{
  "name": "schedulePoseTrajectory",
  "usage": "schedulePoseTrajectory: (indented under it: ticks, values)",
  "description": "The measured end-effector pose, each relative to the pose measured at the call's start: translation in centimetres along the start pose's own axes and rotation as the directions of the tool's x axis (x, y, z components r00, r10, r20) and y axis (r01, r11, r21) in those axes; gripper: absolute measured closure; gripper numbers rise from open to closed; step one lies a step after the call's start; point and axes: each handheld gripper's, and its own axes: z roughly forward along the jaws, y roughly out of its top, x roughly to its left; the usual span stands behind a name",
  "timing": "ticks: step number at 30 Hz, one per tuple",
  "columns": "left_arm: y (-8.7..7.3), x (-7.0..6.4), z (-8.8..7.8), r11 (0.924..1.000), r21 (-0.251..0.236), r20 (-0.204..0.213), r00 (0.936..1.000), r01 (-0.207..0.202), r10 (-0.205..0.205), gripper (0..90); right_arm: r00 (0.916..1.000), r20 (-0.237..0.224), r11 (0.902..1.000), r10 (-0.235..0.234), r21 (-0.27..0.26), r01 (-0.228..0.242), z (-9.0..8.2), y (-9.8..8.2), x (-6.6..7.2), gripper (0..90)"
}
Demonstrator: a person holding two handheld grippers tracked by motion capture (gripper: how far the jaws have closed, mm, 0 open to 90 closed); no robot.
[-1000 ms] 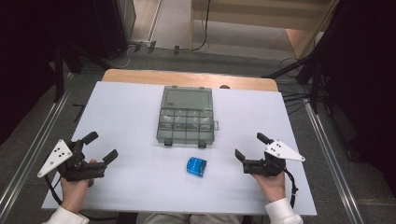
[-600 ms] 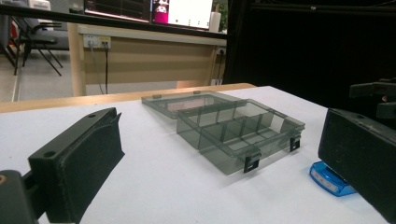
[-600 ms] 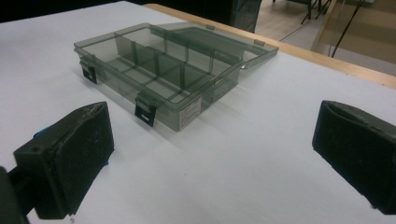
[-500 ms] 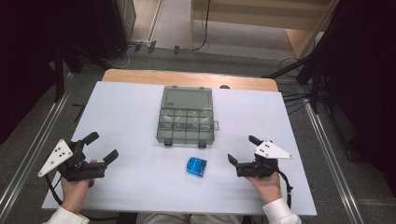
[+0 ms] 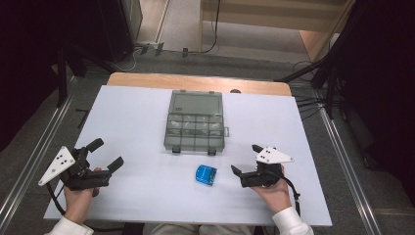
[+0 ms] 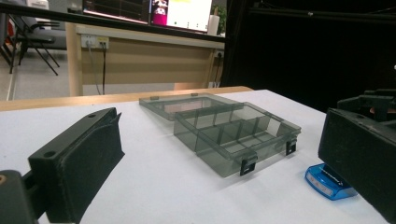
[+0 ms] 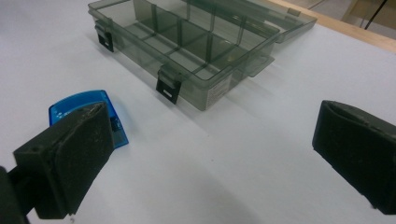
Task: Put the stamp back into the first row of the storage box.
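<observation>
A smoky clear organizer box (image 5: 195,132) lies open in the middle of the white table (image 5: 137,112), its lid (image 5: 195,104) flat behind it and its compartments empty. A small blue plastic piece (image 5: 206,175) lies just in front of the box. My right gripper (image 5: 246,159) stands open right of the blue piece, close to it but apart. In the right gripper view its left jaw pad (image 7: 70,154) hides part of the blue piece (image 7: 77,105). My left gripper (image 5: 106,154) stands open near the table's front left with nothing between its jaws.
A wooden strip (image 5: 195,82) borders the table's far edge. Metal rails (image 5: 337,147) run along both sides, with cables on the floor beyond. In the left gripper view a wooden desk (image 6: 140,60) and screens stand behind the table.
My right gripper has moved left, toward the blue piece, still open. The left gripper, the box and the blue piece have stayed put.
</observation>
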Motion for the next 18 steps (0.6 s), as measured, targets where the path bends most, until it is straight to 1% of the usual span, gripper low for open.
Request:
schedulePoseTrajectory:
  ticks: [3,5,10,15,16,18]
  values:
    - [0.0,0.0,0.0,1.0,-0.003,-0.001,1.0,0.006,-0.006,0.0,0.9998,-0.014,0.9997,-0.016,0.02,0.016,0.4,0.1,0.4,0.0]
    - [0.0,0.0,0.0,1.0,-0.001,0.0,1.0,0.004,-0.004,0.0,0.9997,-0.018,0.9995,-0.017,0.028,0.018,0.5,0.2,0.5,0.0]
    - [0.0,0.0,0.1,1.0,0.004,0.0,1.0,0.001,-0.001,0.0,0.9984,-0.035,0.9976,-0.043,0.053,0.045,1.0,0.6,0.8,0.0]
    - [-0.1,0.0,0.0,1.0,0.004,-0.005,1.0,0.004,-0.004,0.0,0.997,-0.04,0.996,-0.066,0.057,0.069,1.2,1.4,1.2,0.0]
    - [-0.1,0.0,0.0,1.0,0.004,-0.006,1.0,0.003,-0.003,0.0,0.9964,-0.053,0.9957,-0.066,0.062,0.069,1.3,1.8,1.2,0.0]
    - [-0.1,0.0,0.0,1.0,0.006,-0.008,1.0,0.002,-0.002,0.0,0.9955,-0.063,0.9947,-0.07,0.07,0.075,1.4,2.1,1.3,0.0]
